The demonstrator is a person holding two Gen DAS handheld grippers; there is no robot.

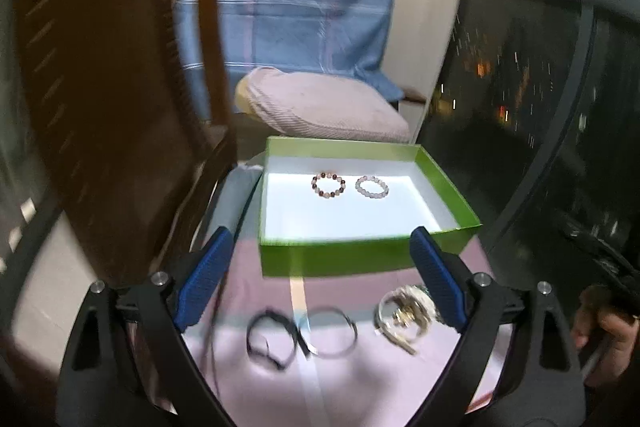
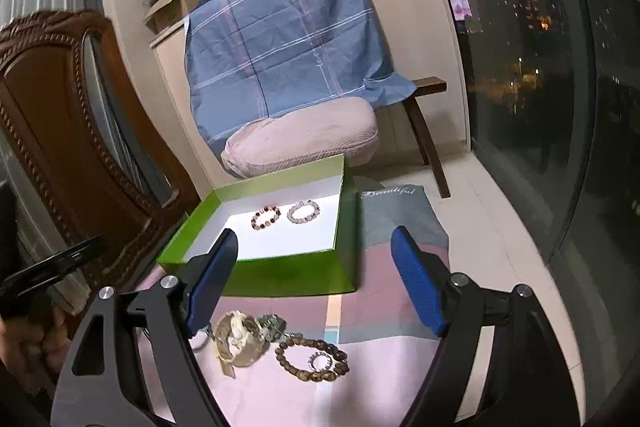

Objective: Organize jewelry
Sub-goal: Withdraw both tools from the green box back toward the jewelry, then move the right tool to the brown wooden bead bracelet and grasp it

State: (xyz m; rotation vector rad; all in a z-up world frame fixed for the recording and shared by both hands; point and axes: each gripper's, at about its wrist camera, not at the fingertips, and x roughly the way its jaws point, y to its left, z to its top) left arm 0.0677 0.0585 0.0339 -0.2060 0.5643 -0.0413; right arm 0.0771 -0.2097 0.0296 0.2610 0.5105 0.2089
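Left claw [image 1: 320,283]: jaws spread wide, nothing between the blue pads, hovering low over the loose pieces on the pink cloth.
Black band [image 1: 269,341]: nearest the left wrist camera, lying flat and crumpled on the pink cloth [image 1: 256,387]; looks soft and light, likely to flop, so best pinched across one strand.
Thin ring bangle [image 1: 331,331]: just right of the black band, edges touching or overlapping; probably stiff, thin and slippery, best taken across the rim, not flat on.
Pale watch bundle [image 1: 402,315]: right of the bangle, near the right pad; tangled with small metal bits, blurred in this view; probably bulkier, strap the safest hold.
Green box [image 1: 360,255]: beyond the loose pieces, open, white inside.
Dark-and-pale bead bracelet [image 1: 328,185]: in the box, toward the back wall.
White bead bracelet [image 1: 372,187]: just beside it on the right, apart.
Right claw [image 2: 316,287]: also gaping, empty, poised above the cloth in front of the box.
Brown bead bracelet [image 2: 312,353]: on the cloth under the right claw, a small toothed ring [image 2: 319,361] lying inside its loop; beads round and smooth, elastic probably, so grip across two beads on one side.
Progress: two bracelets boxed, several pieces left on the cloth, by the look of it.
Risk: beads rolling out of the pads, thin bangle skidding on the cloth.
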